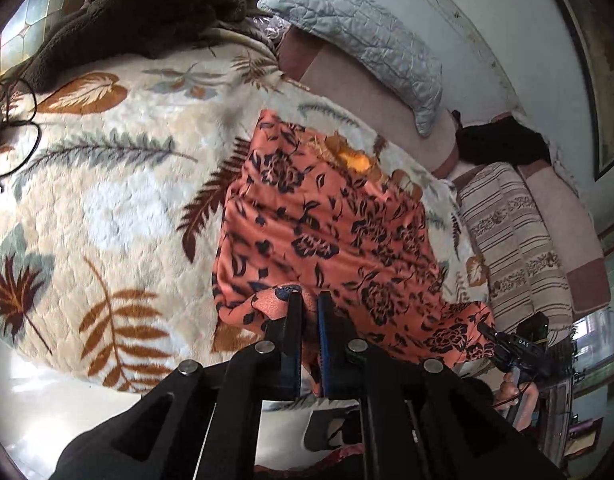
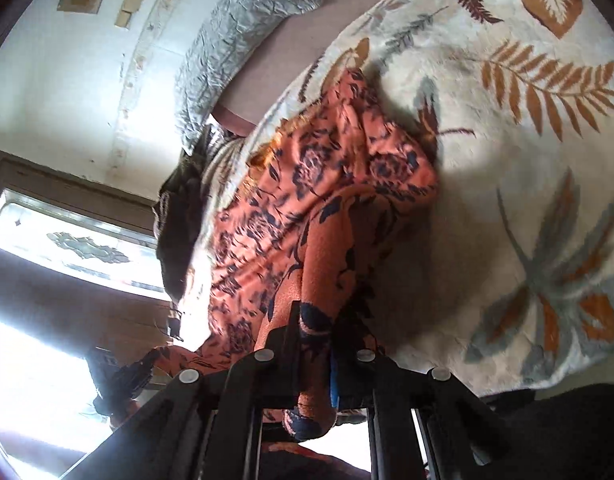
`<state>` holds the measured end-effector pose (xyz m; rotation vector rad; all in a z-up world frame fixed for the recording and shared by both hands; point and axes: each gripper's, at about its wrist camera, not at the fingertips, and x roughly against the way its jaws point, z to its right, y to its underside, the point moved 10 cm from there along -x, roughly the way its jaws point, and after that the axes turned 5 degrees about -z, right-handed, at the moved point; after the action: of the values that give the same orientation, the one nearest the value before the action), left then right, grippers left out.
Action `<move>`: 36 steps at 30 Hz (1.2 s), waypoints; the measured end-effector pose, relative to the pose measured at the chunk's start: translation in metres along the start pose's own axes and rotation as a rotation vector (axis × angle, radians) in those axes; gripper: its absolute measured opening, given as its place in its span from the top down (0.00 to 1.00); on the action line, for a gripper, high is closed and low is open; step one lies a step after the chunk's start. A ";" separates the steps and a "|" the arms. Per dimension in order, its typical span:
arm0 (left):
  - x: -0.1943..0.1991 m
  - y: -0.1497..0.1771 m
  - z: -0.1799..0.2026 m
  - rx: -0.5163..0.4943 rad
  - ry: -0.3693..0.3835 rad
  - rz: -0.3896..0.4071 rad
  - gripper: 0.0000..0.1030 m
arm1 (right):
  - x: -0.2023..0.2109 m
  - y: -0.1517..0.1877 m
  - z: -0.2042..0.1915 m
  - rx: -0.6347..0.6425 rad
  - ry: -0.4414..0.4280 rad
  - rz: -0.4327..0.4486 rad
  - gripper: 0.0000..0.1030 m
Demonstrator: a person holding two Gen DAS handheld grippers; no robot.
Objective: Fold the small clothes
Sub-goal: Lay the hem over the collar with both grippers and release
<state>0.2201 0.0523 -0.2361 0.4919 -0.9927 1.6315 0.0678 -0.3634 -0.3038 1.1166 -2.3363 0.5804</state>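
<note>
An orange garment with a dark floral print [image 1: 327,224] lies spread on the leaf-patterned blanket [image 1: 119,184]. My left gripper [image 1: 310,300] is shut on its near edge, with cloth pinched between the fingers. My right gripper [image 2: 319,316] is shut on another near corner of the same garment [image 2: 327,200], with a thick fold of cloth bunched between the fingers. The right gripper also shows in the left wrist view [image 1: 511,350] at the garment's right corner. The left gripper also shows in the right wrist view [image 2: 123,372] at the lower left.
A grey quilted pillow [image 1: 367,40] and a striped cushion [image 1: 511,240] lie along the far side of the bed. A dark brown blanket heap [image 1: 147,8] sits at the far left. A black cable [image 1: 23,128] loops on the blanket at left. A dark cloth [image 1: 503,144] lies beyond the garment.
</note>
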 end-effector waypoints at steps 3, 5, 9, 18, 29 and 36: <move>0.002 -0.055 0.003 0.014 0.003 0.026 0.93 | 0.003 -0.046 -0.017 -0.014 -0.066 0.064 0.92; -0.006 -0.096 0.006 0.020 -0.002 0.042 0.93 | 0.000 -0.081 -0.026 -0.020 -0.090 0.107 0.92; -0.046 -0.174 -0.001 0.041 -0.063 0.054 0.93 | -0.026 -0.158 -0.032 -0.042 -0.071 0.165 0.92; -0.153 -0.273 -0.054 0.116 -0.203 0.157 0.93 | -0.102 -0.281 0.050 -0.313 -0.047 0.300 0.88; -0.132 -0.177 -0.016 0.046 -0.288 0.297 0.39 | -0.042 -0.265 -0.004 0.023 0.097 0.533 0.14; -0.195 -0.148 -0.037 0.041 -0.461 0.133 0.39 | -0.177 -0.192 -0.036 0.345 0.345 0.040 0.62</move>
<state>0.4250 -0.0269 -0.3516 0.8720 -1.3550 1.6956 0.3268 -0.3485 -0.3470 1.0166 -2.0099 1.1278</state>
